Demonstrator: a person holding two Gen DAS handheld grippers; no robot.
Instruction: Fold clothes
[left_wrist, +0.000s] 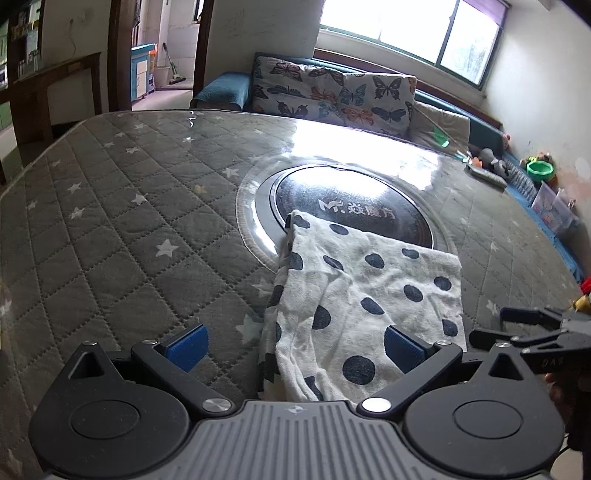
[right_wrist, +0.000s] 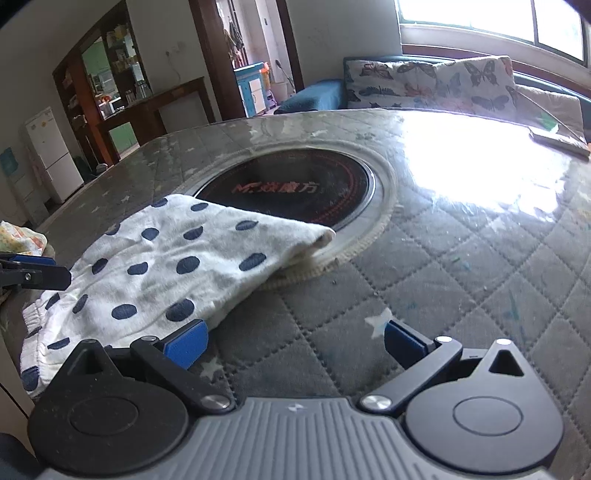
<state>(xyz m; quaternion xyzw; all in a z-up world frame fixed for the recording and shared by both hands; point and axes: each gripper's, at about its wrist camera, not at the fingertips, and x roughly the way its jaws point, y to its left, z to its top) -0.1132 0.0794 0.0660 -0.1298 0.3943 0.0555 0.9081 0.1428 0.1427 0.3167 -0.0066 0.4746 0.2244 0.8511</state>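
Left wrist view, left side: a grey quilted table cover with pale stars (left_wrist: 110, 229) fills the left and centre of the frame under a glossy clear sheet.
Left wrist view, centre: a round black glass cooktop with pale lettering (left_wrist: 351, 210) sits sunk in the table, upper centre, glare from the window on its far edge.
Garment: white cotton clothing with dark blue polka dots (left_wrist: 354, 299) lies folded on the table, running from the near rim of the cooktop to the lower centre of the frame, its far corner lapping over the black glass.
Left gripper (left_wrist: 293, 347): blue-padded jaws stand wide apart at the bottom of the frame; the right pad is over the cloth, the left over bare quilt, neither pinching it.
Left wrist view, right edge: the black fingers of the other tool reach in at lower right.
Background: a butterfly-print cushion (left_wrist: 332, 96) leans below a bright window (left_wrist: 406, 26), upper right.
Right wrist view, left: the dotted garment occupies the left half, an elastic hem at lower left.
Right gripper (right_wrist: 293, 345): jaws spread wide, nothing between them; the left pad is just beside the garment's near edge, the right over star-patterned quilt.
Right wrist view, far left: a white refrigerator (right_wrist: 51, 155) stands by the wall.
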